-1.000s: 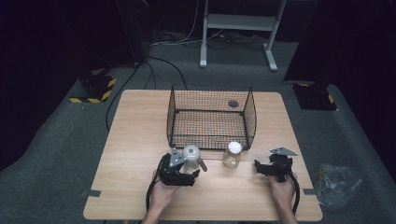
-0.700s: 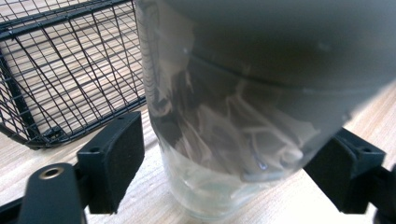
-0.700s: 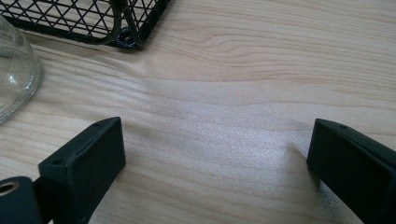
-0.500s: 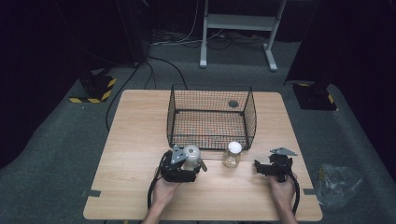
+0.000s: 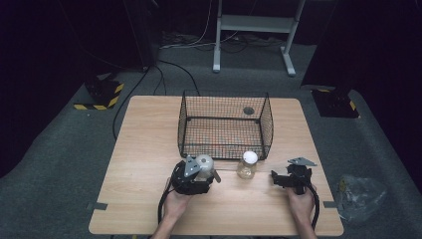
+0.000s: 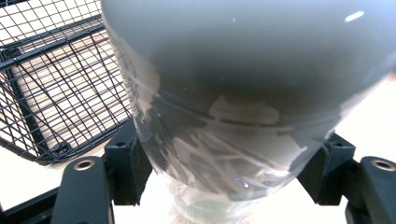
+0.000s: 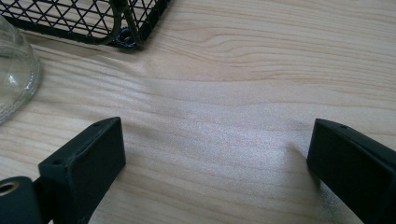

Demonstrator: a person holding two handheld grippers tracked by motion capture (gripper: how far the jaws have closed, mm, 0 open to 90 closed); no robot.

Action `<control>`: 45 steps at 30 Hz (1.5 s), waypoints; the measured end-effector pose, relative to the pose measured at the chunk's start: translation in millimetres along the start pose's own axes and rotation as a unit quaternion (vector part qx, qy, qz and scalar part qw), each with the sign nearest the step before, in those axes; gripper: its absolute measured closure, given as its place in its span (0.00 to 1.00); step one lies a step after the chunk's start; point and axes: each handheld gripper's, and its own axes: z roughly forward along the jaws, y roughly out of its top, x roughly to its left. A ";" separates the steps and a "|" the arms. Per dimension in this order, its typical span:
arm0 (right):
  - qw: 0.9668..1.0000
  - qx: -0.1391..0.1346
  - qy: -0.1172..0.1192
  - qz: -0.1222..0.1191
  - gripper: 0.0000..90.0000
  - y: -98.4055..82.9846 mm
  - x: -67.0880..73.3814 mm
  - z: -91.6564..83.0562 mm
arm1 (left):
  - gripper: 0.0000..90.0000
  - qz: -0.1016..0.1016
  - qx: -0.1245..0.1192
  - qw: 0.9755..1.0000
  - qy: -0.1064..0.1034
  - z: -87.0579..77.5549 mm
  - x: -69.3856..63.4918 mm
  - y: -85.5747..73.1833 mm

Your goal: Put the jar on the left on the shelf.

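Note:
A glass jar with a grey lid (image 5: pixel 204 162) sits between the jaws of my left gripper (image 5: pixel 193 177), near the table's front and just before the wire basket (image 5: pixel 225 127). In the left gripper view the jar (image 6: pixel 243 93) looms very close, and my left gripper (image 6: pixel 229 177) is shut with both black jaws pressed against its glass sides. A second jar with a white lid (image 5: pixel 247 165) stands on the table to its right. My right gripper (image 5: pixel 284 177) stands open to the right of that jar, and the right gripper (image 7: pixel 215 154) has bare wood between its jaws.
The black wire basket's near corner (image 7: pixel 123 32) and the edge of the white-lidded jar (image 7: pixel 14 79) lie ahead and left of the right jaws. The wooden table (image 5: pixel 144 144) has bare room at left. A crumpled plastic bag (image 5: pixel 361 196) lies on the floor at right.
My left gripper has shifted slightly to the right with the grey-lidded jar in it. The right gripper and the white-lidded jar have stayed put.

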 end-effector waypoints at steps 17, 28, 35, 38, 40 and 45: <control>1.000 0.000 0.000 0.000 0.04 0.0 0.0 0.0 | 0.33 -0.014 -0.006 1.000 -0.012 -11.4 7.9 17.5; 1.000 0.000 0.000 0.000 0.04 0.0 0.0 0.0 | 0.33 -0.021 -0.015 0.999 -0.026 -27.0 16.8 44.5; 1.000 0.000 0.000 0.000 0.04 0.0 0.0 0.0 | 0.33 -0.013 -0.020 0.999 -0.026 -35.2 21.6 66.6; 1.000 0.000 0.000 0.000 0.04 0.0 0.0 0.0 | 0.33 -0.017 -0.021 0.999 -0.030 -36.4 24.5 73.0; 1.000 0.000 0.000 0.000 0.04 0.0 0.0 0.0 | 0.33 -0.018 -0.021 0.999 -0.030 -36.8 27.4 78.8; 1.000 0.000 0.000 0.000 0.04 0.0 0.0 0.0 | 0.33 -0.029 -0.027 0.999 -0.026 -36.2 35.4 93.0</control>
